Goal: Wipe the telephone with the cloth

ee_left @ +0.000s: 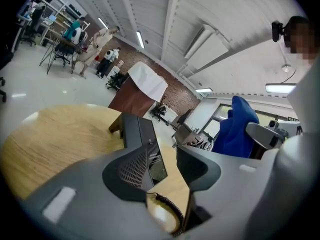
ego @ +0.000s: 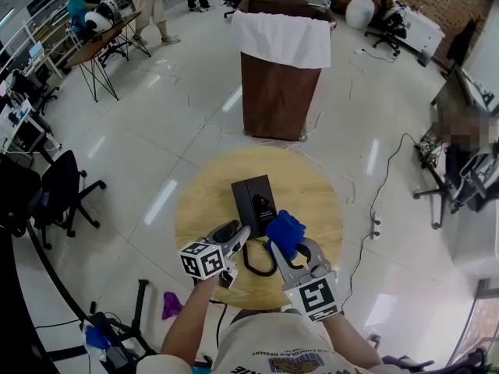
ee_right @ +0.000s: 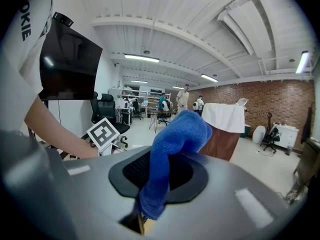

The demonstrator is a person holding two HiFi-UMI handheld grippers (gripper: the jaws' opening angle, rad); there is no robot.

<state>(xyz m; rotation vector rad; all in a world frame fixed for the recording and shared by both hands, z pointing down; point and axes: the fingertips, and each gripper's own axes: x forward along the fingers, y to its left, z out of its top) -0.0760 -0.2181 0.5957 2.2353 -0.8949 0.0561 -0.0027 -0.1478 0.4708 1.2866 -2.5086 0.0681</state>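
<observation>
A black telephone (ego: 253,201) lies in the middle of a round wooden table (ego: 203,201). Its coiled cord (ego: 257,267) loops toward the near edge. My left gripper (ego: 238,238) hovers at the phone's near left corner, above what looks like the dark handset (ego: 221,233). In the left gripper view the left gripper (ee_left: 172,159) stands open with nothing between its jaws; the telephone (ee_left: 142,139) and the cord (ee_left: 170,211) lie beyond them. My right gripper (ego: 292,246) is shut on a blue cloth (ego: 286,231) just right of the phone. The cloth (ee_right: 172,139) bulges up out of the right gripper (ee_right: 155,181).
A brown lectern (ego: 277,92) draped with a white sheet stands on the floor beyond the table. A black office chair (ego: 58,193) is at the left. Cables run over the floor at the right (ego: 374,209). People stand at the far back.
</observation>
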